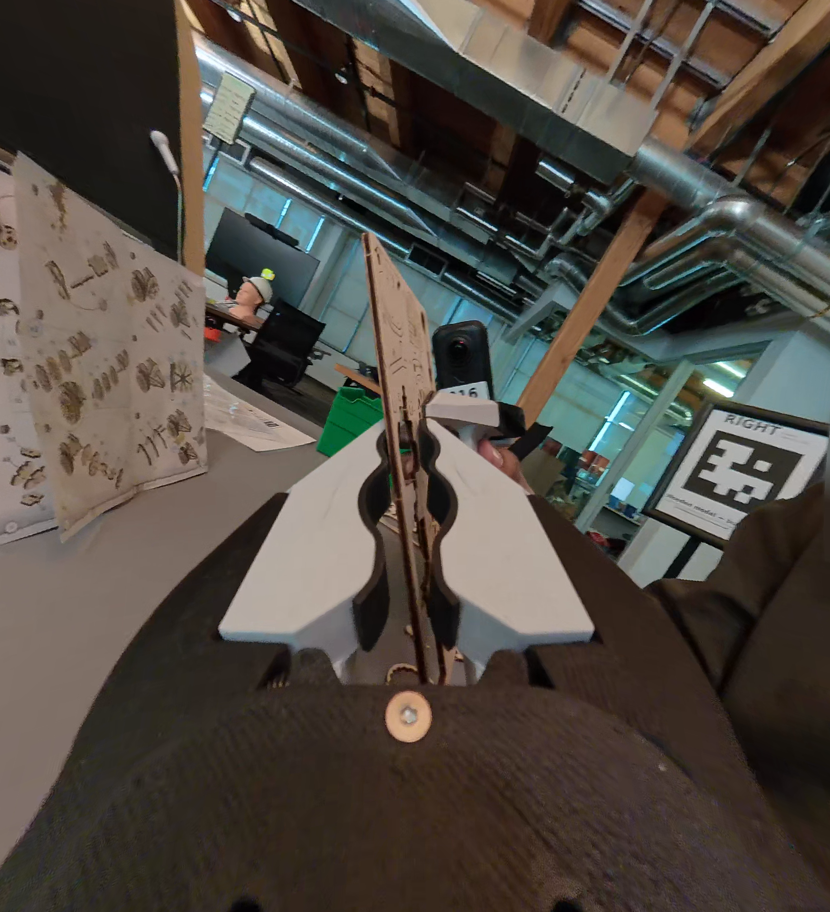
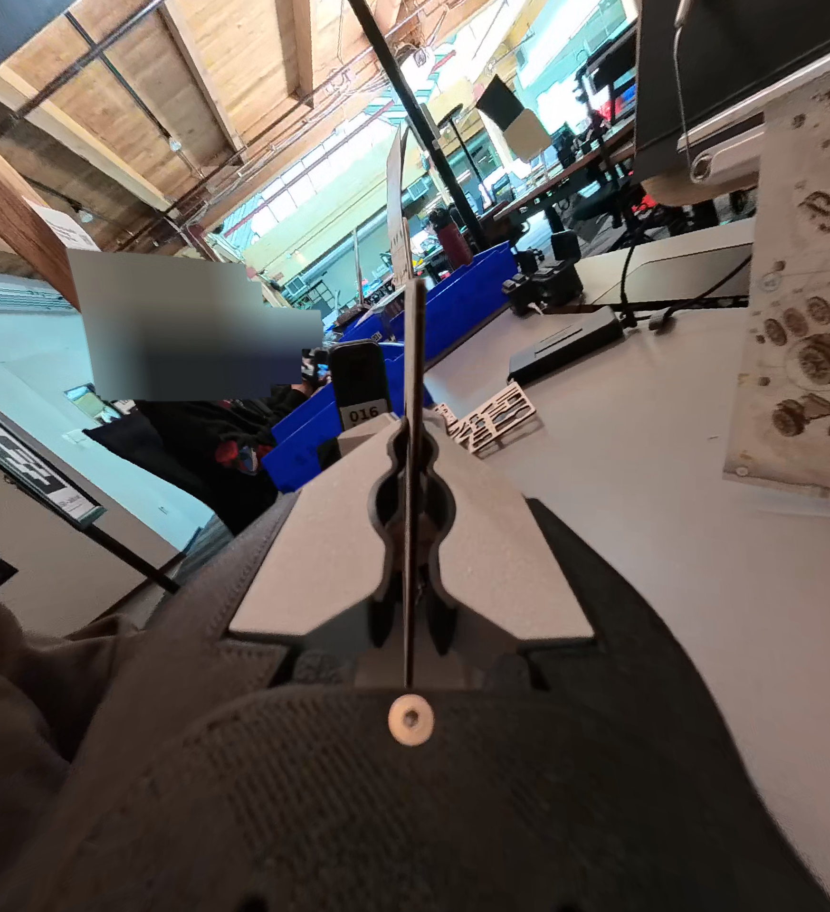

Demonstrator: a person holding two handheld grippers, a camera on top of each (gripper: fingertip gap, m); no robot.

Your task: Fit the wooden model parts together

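My left gripper (image 1: 405,434) is shut on a thin laser-cut wooden sheet (image 1: 398,321) that stands up edge-on between its grey fingers. A grey finger (image 1: 462,408) of the other gripper touches the sheet's right face, with its camera (image 1: 459,355) behind it and a person's fingertip (image 1: 492,451) below. My right gripper (image 2: 413,429) is shut on a wooden sheet (image 2: 415,345) seen as a dark thin edge. The other gripper's camera (image 2: 358,375) sits just left of it. It looks like one sheet held from both sides.
Printed assembly diagrams (image 1: 106,370) (image 2: 807,345) stand on the grey table (image 1: 82,592) (image 2: 625,493). A second cut-out wooden sheet (image 2: 496,424) lies flat beyond the fingers. A black flat device (image 2: 566,345), blue bins (image 2: 452,306), a green bin (image 1: 353,414) and a person (image 2: 195,444) lie farther off. The tips of both grippers are at nearly the same place.
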